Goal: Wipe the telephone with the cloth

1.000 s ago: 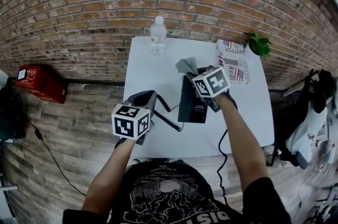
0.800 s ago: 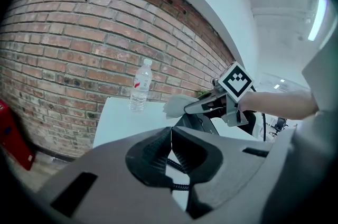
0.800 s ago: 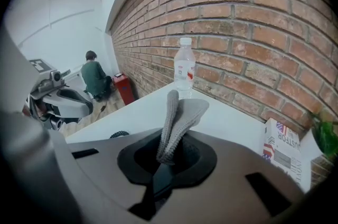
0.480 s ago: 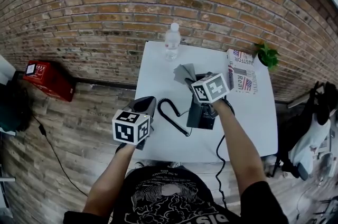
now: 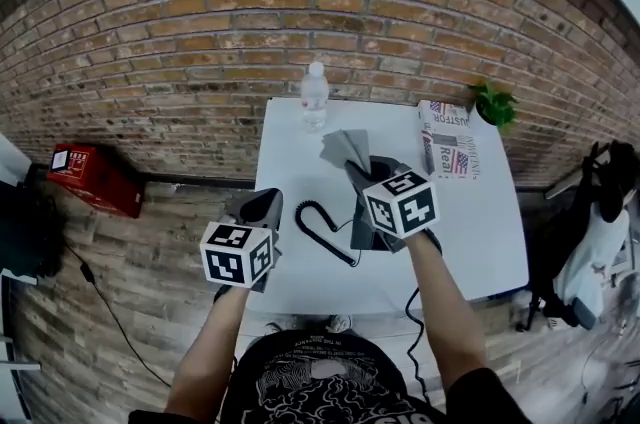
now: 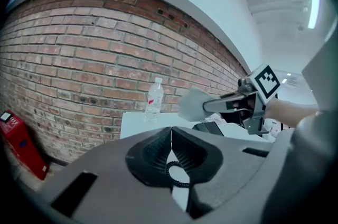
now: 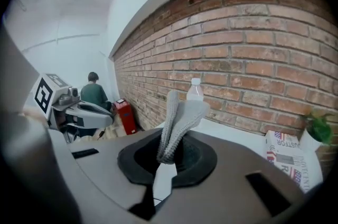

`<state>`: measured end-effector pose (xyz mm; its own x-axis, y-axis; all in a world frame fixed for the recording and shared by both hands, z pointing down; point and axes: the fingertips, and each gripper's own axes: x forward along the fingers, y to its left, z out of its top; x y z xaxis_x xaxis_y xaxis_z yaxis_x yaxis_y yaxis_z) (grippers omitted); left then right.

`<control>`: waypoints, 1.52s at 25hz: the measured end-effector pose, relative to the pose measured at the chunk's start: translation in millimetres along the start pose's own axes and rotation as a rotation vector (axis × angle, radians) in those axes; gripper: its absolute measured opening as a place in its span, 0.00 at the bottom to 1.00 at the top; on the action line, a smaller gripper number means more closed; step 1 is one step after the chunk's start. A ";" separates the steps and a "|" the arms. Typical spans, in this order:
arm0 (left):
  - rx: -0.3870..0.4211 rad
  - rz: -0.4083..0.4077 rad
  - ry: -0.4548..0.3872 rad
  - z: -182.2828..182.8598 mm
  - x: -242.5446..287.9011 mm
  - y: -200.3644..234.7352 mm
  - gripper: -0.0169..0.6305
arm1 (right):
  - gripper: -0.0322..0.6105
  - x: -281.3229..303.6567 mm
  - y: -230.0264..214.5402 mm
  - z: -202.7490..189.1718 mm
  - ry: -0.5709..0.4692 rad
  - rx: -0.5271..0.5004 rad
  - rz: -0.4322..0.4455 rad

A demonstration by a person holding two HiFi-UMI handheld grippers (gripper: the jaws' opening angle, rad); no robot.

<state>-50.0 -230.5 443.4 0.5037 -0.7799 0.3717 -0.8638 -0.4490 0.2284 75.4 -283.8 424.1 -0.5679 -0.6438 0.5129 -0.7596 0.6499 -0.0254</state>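
A black telephone [image 5: 372,224] lies mid-table, and its coiled cord [image 5: 318,220] curls off to the left. My right gripper [image 5: 356,168] hovers over the phone's far end, shut on a grey cloth [image 5: 343,149]. In the right gripper view the cloth [image 7: 182,112] stands up folded from the right gripper [image 7: 168,157]. My left gripper [image 5: 262,205] hangs at the table's left edge, beside the cord. In the left gripper view this gripper [image 6: 170,136] is shut with nothing in it, and the cord [image 6: 174,175] shows below. The same view shows the cloth [image 6: 191,104] and the telephone [image 6: 211,128].
On the white table [image 5: 480,232] stand a water bottle [image 5: 314,97] at the far edge, a folded newspaper [image 5: 447,137] and a small green plant [image 5: 497,102] at the far right. A brick wall [image 5: 200,42] runs behind. A red box [image 5: 90,180] sits on the floor at left.
The head view has shifted. My right gripper with the cloth stays over the phone's far end. The left gripper has drifted slightly towards the table's left edge, and the cord now lies curled.
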 end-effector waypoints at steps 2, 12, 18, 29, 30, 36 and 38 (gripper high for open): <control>0.007 -0.001 -0.012 6.2 -0.9 -3.9 0.04 | 0.07 -20.1 0.5 3.7 -0.045 0.010 -0.028; 0.067 -0.006 -0.045 19.6 -5.0 -23.2 0.04 | 0.07 -109.1 -7.6 -14.0 -0.202 0.082 -0.233; 0.080 -0.016 -0.040 17.6 -4.6 -33.4 0.04 | 0.07 -130.7 -15.8 -24.6 -0.241 0.079 -0.323; 0.082 -0.028 -0.040 16.0 -9.4 -45.7 0.04 | 0.07 -133.5 -7.0 -28.3 -0.237 0.072 -0.310; 0.078 -0.030 -0.039 14.6 -9.6 -46.5 0.04 | 0.07 -133.5 -6.2 -28.6 -0.236 0.071 -0.309; 0.077 -0.038 -0.031 12.0 -8.8 -52.0 0.04 | 0.07 -136.1 -6.2 -27.4 -0.238 0.068 -0.304; 0.077 -0.039 -0.029 11.6 -8.2 -53.6 0.04 | 0.07 -137.5 -7.0 -27.4 -0.240 0.069 -0.305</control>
<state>-7.9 -205.0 417.7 0.5374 -0.7729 0.3374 -0.8424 -0.5108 0.1715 167.5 -188.8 377.3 -0.3649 -0.8844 0.2911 -0.9196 0.3912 0.0357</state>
